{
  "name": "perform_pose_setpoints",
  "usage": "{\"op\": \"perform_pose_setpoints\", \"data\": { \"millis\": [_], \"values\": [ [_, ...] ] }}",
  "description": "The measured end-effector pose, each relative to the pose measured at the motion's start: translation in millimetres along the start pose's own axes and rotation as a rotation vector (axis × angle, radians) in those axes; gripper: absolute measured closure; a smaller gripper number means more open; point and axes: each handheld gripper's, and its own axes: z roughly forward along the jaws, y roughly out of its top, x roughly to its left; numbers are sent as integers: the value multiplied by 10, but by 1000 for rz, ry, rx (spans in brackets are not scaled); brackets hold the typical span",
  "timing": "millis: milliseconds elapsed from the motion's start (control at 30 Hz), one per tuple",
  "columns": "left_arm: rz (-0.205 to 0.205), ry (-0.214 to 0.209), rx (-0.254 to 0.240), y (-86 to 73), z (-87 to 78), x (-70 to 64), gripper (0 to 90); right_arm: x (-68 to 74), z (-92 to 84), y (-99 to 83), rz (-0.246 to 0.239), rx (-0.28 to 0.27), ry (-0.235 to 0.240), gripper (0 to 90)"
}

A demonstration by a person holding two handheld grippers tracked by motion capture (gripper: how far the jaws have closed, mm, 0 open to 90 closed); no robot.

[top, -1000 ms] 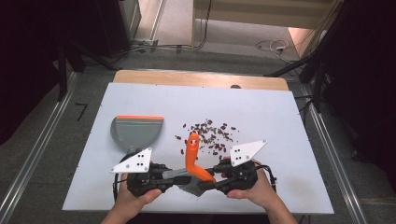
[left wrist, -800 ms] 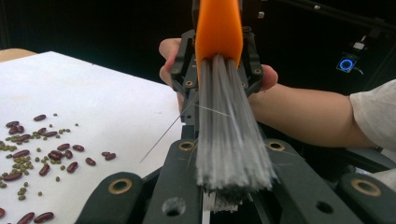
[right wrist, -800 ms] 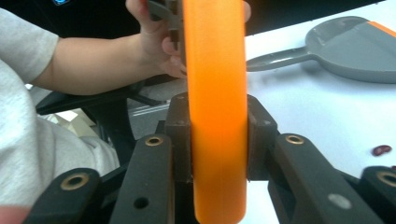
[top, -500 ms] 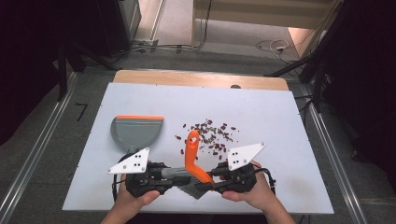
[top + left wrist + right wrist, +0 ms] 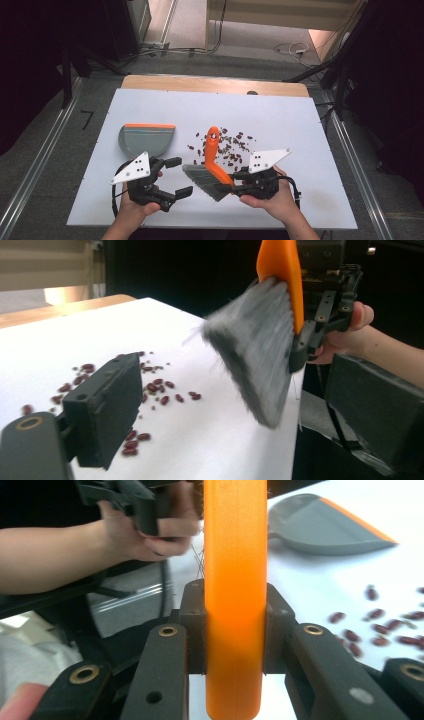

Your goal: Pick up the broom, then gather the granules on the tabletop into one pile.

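One empty dustpan (image 5: pixel 147 138); left hand-held gripper (image 5: pixel 172 177) just opened, right hand-held gripper (image 5: pixel 235 181) clamped on brush (image 5: pixel 214 162).

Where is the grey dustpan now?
In the high view the dustpan lies on the white table, at its left side, just beyond the left hand-held gripper and left of the scattered beans.

This looks like a lab or recording studio, not a home. A white desk (image 5: pixel 150 100) with a wooden far edge stands on grey carpet, with metal rails (image 5: pixel 30 185) running along both sides. Loose cables (image 5: pixel 175 50) trail over the floor behind it, dark stands and black drapes close in the sides, and a lit doorway opens beyond.
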Motion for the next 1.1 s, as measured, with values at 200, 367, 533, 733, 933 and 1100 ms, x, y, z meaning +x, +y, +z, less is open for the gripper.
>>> {"op": "perform_pose_setpoints", "data": {
  "millis": [200, 367, 533, 733, 933, 1100],
  "values": [
    [-5, 68, -19, -21, -99, 53, 19, -62, -41, -4, 36, 29, -140, 687],
    [-6, 99, -14, -42, -147, 97, 9, -94, -73, -10, 63, 57, -228, 687],
    [-8, 130, -11, -73, -203, 140, 9, -131, -133, -6, 68, 57, -300, 687],
    [-19, 155, -19, -96, -292, 183, 6, -206, -226, 16, 76, 92, -424, 687],
    [-35, 173, -17, -139, -357, 250, 2, -381, -332, 43, 96, 100, -502, 686],
    [-29, 183, -4, -167, -348, 272, 2, -626, -376, 89, 123, 147, -596, 686]
  ]
}}
